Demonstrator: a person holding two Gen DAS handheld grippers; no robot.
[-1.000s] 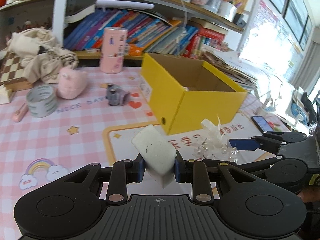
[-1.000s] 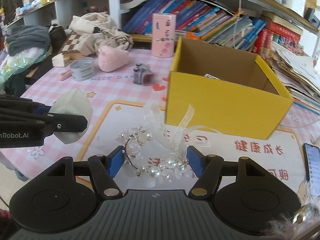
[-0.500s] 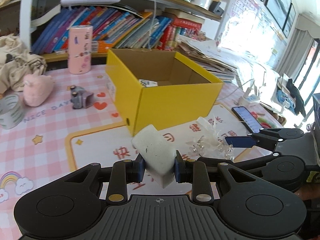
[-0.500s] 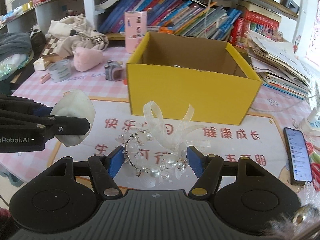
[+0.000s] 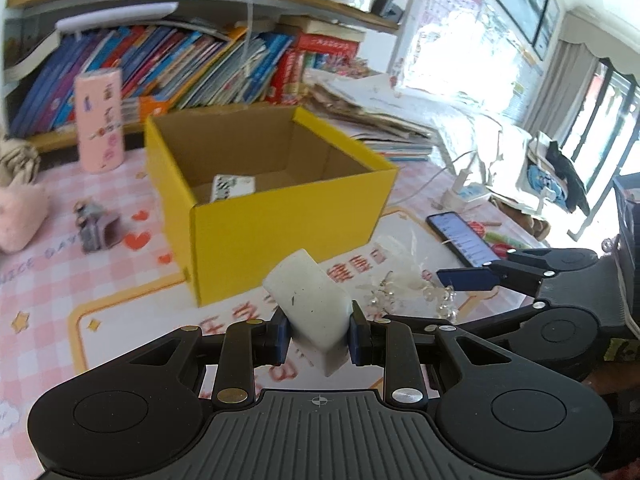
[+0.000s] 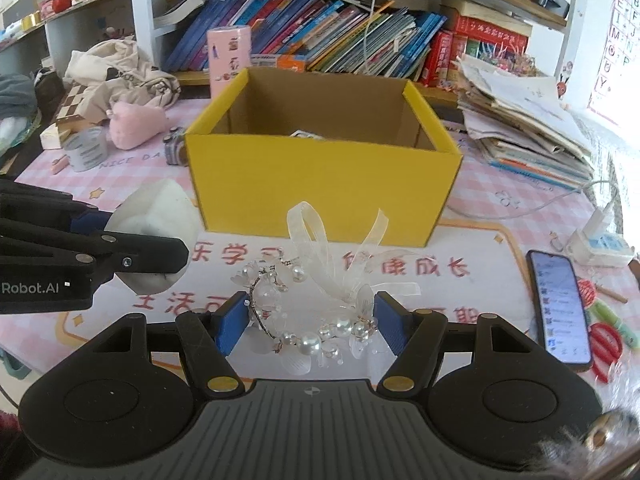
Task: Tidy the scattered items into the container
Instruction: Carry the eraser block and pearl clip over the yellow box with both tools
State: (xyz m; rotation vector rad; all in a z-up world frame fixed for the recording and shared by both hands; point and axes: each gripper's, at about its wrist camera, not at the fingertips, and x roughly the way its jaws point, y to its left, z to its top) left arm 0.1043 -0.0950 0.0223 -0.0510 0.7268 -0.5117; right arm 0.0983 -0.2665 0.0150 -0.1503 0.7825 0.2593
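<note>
My left gripper is shut on a white sponge-like block and holds it above the mat, in front of the open yellow box. The block also shows in the right wrist view. My right gripper is shut on a pearl-and-ribbon bracelet, held above the mat in front of the box. A small printed card lies inside the box. The right gripper also shows in the left wrist view with the bracelet.
On the pink table lie a grey toy camera, a pink plush, a tape roll, a pink cylinder, a phone and red scissors. Book stacks sit to the right.
Both grippers have moved with their loads toward the yellow box, which now looks larger and more centred. Both grips are unchanged.
</note>
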